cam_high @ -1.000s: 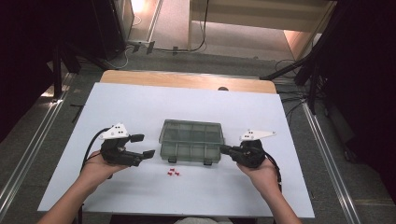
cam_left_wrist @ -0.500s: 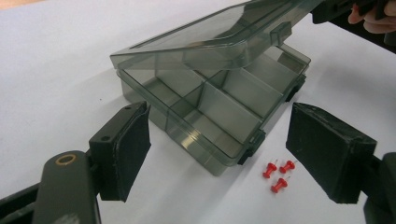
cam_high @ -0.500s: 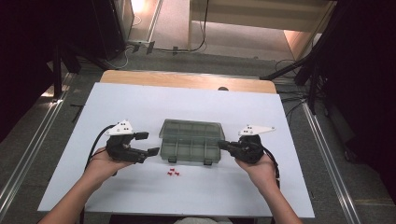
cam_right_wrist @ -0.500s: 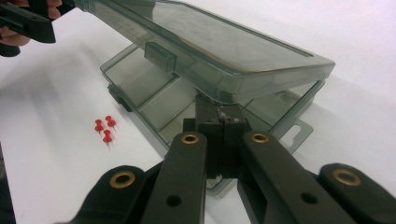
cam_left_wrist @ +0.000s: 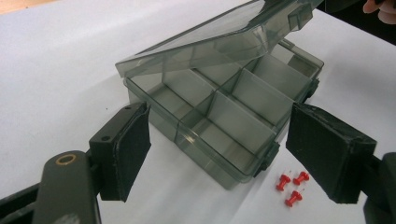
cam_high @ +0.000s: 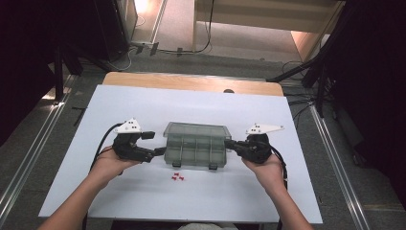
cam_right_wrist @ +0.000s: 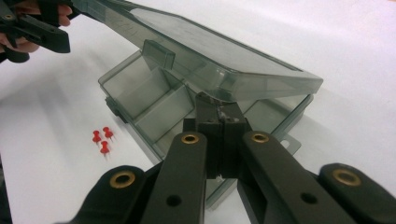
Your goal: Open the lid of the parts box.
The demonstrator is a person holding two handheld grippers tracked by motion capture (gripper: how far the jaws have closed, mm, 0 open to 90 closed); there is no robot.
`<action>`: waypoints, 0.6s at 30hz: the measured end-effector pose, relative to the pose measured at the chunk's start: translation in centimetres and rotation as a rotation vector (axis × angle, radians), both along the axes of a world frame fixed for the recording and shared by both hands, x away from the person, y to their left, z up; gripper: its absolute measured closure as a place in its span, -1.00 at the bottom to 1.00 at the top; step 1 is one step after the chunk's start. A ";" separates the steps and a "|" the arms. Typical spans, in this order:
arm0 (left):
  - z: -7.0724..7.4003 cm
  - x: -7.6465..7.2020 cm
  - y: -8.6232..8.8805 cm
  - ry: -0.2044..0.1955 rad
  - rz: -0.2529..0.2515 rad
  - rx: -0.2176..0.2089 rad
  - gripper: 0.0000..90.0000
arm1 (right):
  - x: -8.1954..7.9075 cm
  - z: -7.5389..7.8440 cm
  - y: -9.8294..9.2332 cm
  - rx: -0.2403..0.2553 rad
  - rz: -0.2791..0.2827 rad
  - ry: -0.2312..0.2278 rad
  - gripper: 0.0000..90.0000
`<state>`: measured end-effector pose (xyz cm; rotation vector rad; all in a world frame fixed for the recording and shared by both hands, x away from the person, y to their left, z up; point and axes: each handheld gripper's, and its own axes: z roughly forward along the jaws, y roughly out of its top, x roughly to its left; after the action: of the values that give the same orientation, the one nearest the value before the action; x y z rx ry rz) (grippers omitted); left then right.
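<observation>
Box: a smoky clear compartment box (cam_high: 195, 151) sat near the middle of the white table (cam_high: 306, 191), between the two grippers.
Lid: the lid (cam_right_wrist: 219, 56) was partly raised, tilted up over the open compartments; in the high view the tilt was hard to read through the tinted plastic.
Left gripper: the left gripper (cam_high: 152, 143) lay at the box's left end with its jaws spread wide and nothing between the pads; its own view showed the pads (cam_left_wrist: 126, 149) standing either side of the near corner of the box without touching it.
Right gripper: the right gripper (cam_right_wrist: 218, 119) had its jaws pressed together, tips under the edge of the raised lid at the box's right end; whether they pinched the lid's rim or only propped it could not be told.
Pins: three red pushpins (cam_high: 178, 178) lay loose on the table just in front of the box, apart from it.
Hidden: the far compartments were covered by the lid in the left gripper view; the front latches (cam_high: 210, 166) were too small to judge.
Cut off: the forearms ran off the bottom of the high view.
Edges: a wooden strip (cam_high: 191, 82) bordered the table's far side.
Open room: bare white surface stretched behind the box and wide to both sides.
</observation>
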<state>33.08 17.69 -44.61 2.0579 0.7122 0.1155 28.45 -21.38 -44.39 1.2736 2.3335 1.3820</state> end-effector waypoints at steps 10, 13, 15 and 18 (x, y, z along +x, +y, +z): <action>0.0 1.2 -0.4 -0.001 0.016 -0.009 -0.52 | 0.7 0.6 0.0 -0.001 -0.005 -0.017 1.00; 0.0 1.5 -0.6 0.000 0.016 -0.003 -0.52 | 0.9 0.7 0.0 -0.003 -0.005 -0.016 1.00; -0.1 1.8 -0.7 -0.003 0.018 -0.002 -0.52 | 1.0 0.8 0.0 -0.001 -0.005 -0.019 1.00; -0.1 2.1 -0.8 -0.015 0.030 -0.010 -0.43 | 1.1 0.9 0.0 0.003 -0.007 -0.018 1.00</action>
<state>35.20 16.84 -44.75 2.0350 0.7330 0.1442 29.56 -21.43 -43.54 1.2641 2.3139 1.3891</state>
